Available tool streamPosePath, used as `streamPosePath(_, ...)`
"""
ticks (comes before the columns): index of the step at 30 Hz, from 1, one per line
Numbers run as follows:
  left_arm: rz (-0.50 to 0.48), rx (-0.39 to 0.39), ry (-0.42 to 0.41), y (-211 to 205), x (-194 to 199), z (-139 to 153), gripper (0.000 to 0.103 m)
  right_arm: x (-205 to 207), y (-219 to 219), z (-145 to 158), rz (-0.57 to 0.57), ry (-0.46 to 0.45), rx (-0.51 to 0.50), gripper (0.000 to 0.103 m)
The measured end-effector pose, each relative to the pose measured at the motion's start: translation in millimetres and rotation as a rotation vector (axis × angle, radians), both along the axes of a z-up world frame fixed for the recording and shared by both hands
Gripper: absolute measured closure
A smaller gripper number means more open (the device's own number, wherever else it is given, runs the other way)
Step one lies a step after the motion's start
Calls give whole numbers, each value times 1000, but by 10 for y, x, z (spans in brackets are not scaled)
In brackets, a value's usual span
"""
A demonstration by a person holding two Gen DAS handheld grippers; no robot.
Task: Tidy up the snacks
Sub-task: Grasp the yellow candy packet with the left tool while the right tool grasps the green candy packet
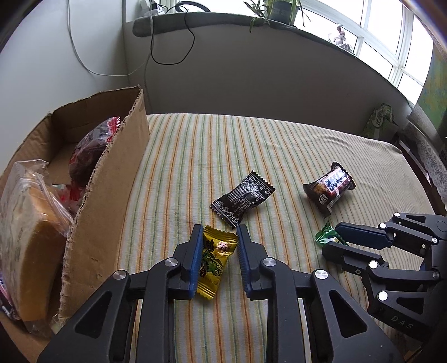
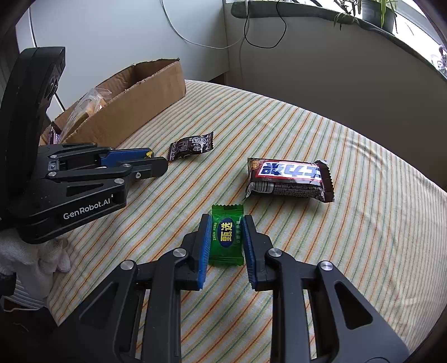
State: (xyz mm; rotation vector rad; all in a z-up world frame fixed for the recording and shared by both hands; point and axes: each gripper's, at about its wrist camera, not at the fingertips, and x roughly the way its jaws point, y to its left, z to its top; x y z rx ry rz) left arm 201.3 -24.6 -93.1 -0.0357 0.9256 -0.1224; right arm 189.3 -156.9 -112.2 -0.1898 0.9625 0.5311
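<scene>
On the striped cloth, my left gripper has its blue pads pressed on either side of a yellow candy. In the right wrist view my right gripper is shut on a green candy that rests on the cloth. The right gripper also shows at the right of the left wrist view. The left gripper shows at the left of the right wrist view. A black wrapped candy and a brown chocolate bar lie loose farther back.
An open cardboard box stands at the left edge of the cloth and holds several bagged snacks. A grey wall and a window sill with plants run behind. A person's white-gloved hand holds the left gripper.
</scene>
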Motion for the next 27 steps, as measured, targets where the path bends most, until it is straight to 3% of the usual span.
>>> streamPosePath(20,-15,-56,-31,139,-399,137,92,-158,-121,113,-34,-33,24,83)
streamPosePath(24,-57,-16,-31,99,-466,95,91,-156,-108,78,-35,-27,23,83)
streamPosePath(27,-65,-13,-11,94,-483,55,84,-151,-108,77,-36,-27,23,83)
